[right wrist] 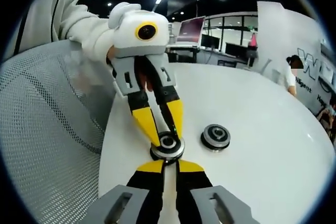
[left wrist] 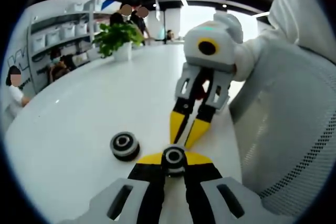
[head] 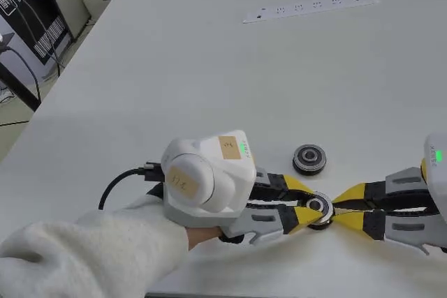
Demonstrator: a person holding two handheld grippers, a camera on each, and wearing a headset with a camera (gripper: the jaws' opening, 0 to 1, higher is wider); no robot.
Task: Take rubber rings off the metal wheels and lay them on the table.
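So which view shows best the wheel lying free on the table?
The head view: it looks down on the free wheel, sharp and whole, with nothing before it. The left gripper view shows the wheel blurrier, from low; the right gripper view shows the wheel clear but slanted.

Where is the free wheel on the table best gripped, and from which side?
Probably across its black outer ring, from above: the free wheel lies flat on the table, apart from the other wheel, so opposite edges are open.
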